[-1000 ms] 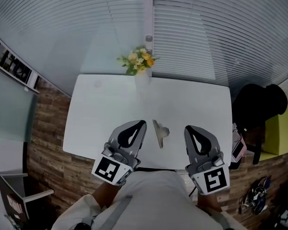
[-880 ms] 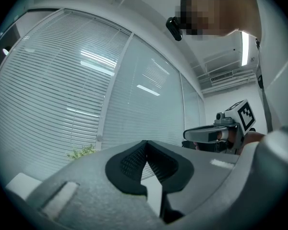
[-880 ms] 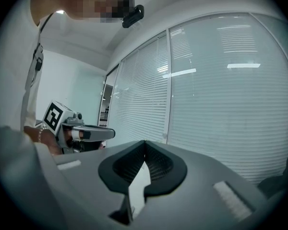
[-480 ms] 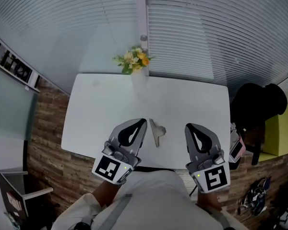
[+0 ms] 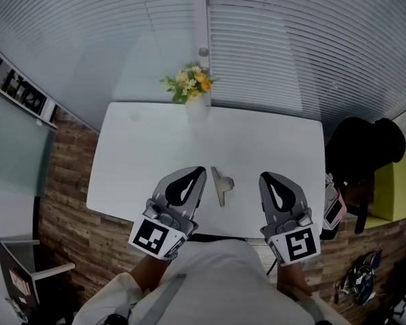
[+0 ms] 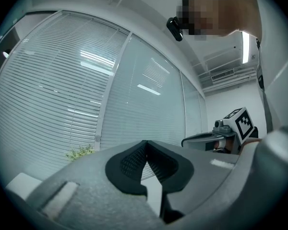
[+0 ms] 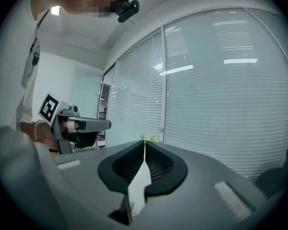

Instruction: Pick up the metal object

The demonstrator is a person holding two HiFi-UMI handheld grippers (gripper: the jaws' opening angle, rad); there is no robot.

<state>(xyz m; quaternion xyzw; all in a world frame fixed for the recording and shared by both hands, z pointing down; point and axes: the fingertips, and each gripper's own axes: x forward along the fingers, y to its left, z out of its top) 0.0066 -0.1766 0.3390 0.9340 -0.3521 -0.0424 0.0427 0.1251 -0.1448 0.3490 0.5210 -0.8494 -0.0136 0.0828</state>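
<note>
The metal object [image 5: 222, 184], a small flat silvery clip, lies on the white table [image 5: 149, 147] near its front edge, between my two grippers. My left gripper [image 5: 199, 170] hangs just left of it, its jaws together and empty; in the left gripper view [image 6: 146, 143] the pads meet at the tip. My right gripper [image 5: 264, 176] hangs to the right of the object, apart from it. In the right gripper view [image 7: 144, 143] its jaws have just been opening by a hair; they stand all but together with nothing between them. Neither gripper view shows the object.
A vase of yellow and white flowers [image 5: 188, 83] stands at the table's far edge before the window blinds. A black bag or chair [image 5: 362, 147] and a pink-white item [image 5: 335, 208] sit off the right edge. The person's torso [image 5: 210, 283] is close to the near edge.
The head view has shifted a little. My right gripper has edged slightly forward over the near edge. The left gripper and the metal object have stayed put.
</note>
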